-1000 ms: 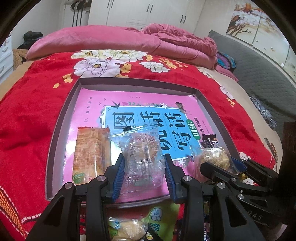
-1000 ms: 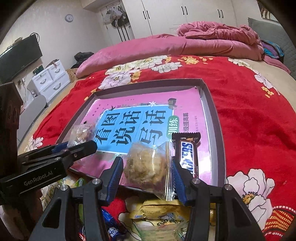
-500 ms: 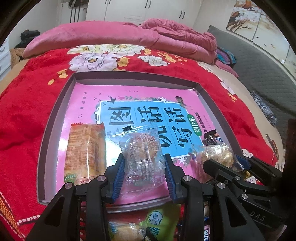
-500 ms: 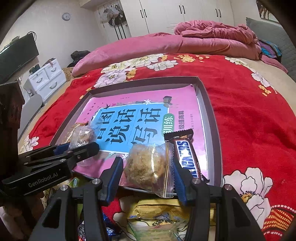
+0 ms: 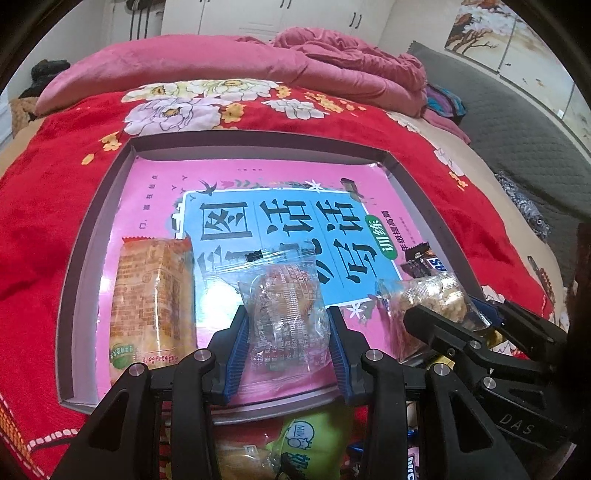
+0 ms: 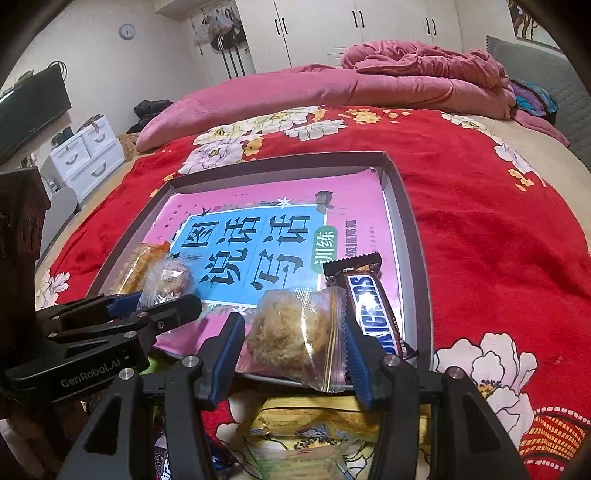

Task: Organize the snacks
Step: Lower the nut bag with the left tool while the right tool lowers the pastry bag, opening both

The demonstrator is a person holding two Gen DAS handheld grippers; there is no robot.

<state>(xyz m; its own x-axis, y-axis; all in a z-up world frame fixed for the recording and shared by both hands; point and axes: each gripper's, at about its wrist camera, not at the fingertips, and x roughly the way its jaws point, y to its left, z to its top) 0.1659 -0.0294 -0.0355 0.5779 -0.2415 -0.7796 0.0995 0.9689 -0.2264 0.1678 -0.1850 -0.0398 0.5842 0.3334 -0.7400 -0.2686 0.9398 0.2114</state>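
Crowding tray (image 5: 88, 236): crackers (image 5: 153, 306) (Snickers (image 6: 371, 310) opposite)

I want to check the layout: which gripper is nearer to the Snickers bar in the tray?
Right. The right gripper, shut on a floss cake packet, sits beside the Snickers bar. The left gripper is across the tray, next to the orange cracker pack.

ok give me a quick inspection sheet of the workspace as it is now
surface: red floral blanket on a bed, bearing a shallow grey tray lined with a pink and blue book cover
job's things: orange biscuit pack and brown Snickers bar lie in the tray
clutter: more wrapped snacks piled on the blanket before the tray
grippers: left claw shut on a clear-wrapped round pastry; right claw shut on a clear bag of floss cake
cables: nothing seen
surroundings: pink duvet, white wardrobes
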